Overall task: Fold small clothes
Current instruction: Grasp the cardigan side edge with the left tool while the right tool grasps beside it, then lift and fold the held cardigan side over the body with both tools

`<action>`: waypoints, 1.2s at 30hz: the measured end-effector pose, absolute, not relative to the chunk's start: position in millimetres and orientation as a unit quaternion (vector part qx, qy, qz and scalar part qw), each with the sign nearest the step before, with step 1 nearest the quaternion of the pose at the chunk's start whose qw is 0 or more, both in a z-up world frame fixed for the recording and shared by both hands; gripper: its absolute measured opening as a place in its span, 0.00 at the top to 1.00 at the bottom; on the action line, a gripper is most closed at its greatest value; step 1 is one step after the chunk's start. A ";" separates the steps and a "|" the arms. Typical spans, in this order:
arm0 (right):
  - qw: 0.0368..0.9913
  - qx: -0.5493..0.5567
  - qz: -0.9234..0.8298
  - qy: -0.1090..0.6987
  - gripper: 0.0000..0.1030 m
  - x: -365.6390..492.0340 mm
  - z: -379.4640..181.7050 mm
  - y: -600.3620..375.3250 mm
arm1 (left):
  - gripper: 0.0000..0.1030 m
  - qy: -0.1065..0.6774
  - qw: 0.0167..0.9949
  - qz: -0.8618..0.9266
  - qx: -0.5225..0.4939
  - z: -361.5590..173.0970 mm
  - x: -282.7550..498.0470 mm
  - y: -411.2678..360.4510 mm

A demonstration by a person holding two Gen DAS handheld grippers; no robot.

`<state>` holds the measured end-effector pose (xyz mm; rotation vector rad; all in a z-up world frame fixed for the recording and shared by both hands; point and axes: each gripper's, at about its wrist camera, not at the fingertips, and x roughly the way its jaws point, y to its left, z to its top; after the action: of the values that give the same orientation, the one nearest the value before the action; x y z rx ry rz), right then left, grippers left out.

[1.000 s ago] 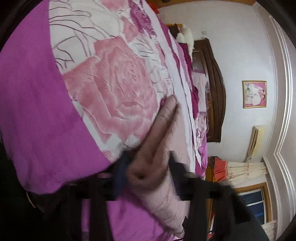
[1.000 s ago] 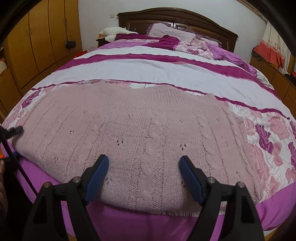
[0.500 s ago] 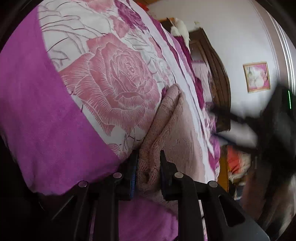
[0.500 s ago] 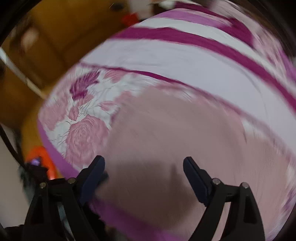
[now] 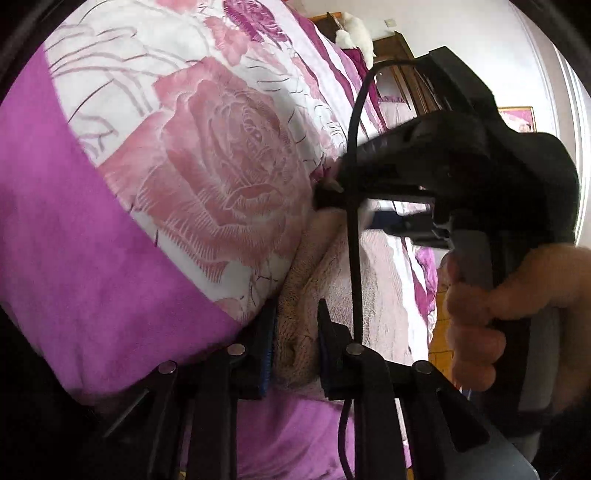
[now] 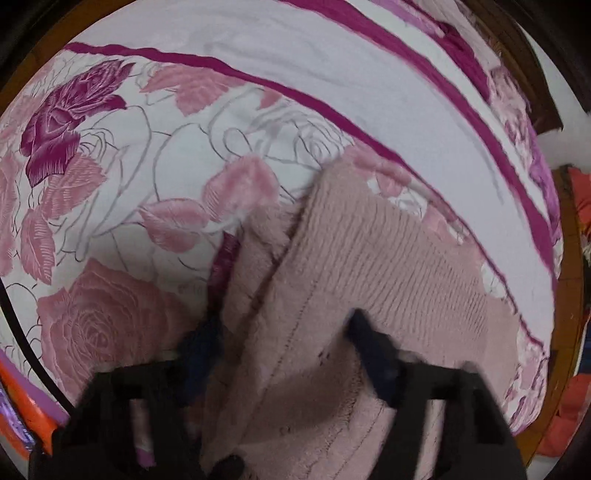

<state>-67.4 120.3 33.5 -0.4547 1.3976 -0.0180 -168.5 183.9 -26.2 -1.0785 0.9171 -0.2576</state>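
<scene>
A dusty-pink knitted sweater (image 6: pixel 388 258) lies on a bed with a rose-print cover (image 6: pixel 147 155). My left gripper (image 5: pixel 295 339) is shut on the sweater's near edge (image 5: pixel 295 325) at the bed's front border. My right gripper (image 6: pixel 284 332) is open, its jaws straddling the sweater's folded side edge from above, low over the cloth. In the left wrist view the right gripper (image 5: pixel 461 166) and the hand holding it fill the right side, its tip at the sweater's far corner.
The purple border of the cover (image 5: pixel 92 240) runs along the bed's front edge. A dark wooden headboard (image 5: pixel 406 74) and white pillows (image 5: pixel 354 33) stand at the far end. A black cable (image 5: pixel 352 221) hangs in front of the left camera. Orange cloth (image 6: pixel 580 206) shows at right.
My right gripper has swung left from the sweater's middle to its left side edge and dropped close to it. My left gripper stays shut on the sweater's near corner.
</scene>
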 end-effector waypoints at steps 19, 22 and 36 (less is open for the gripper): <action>0.775 -0.012 0.116 0.622 0.85 -45.5 99.1 142.2 | 1.00 0.314 0.814 -0.072 -0.484 20.2 -205.1 264.2; 0.777 -0.035 0.160 0.608 0.85 -54.2 104.2 167.5 | 1.00 0.309 0.838 -0.056 -0.447 33.0 -210.4 259.0; 0.809 0.064 0.271 0.518 0.91 -74.8 169.5 49.5 | 1.00 0.293 0.885 -0.127 -0.339 114.8 -222.7 176.7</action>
<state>-74.8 49.5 169.5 0.1377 1.1069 0.5800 -222.7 176.7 114.8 -0.7051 0.6091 -0.2644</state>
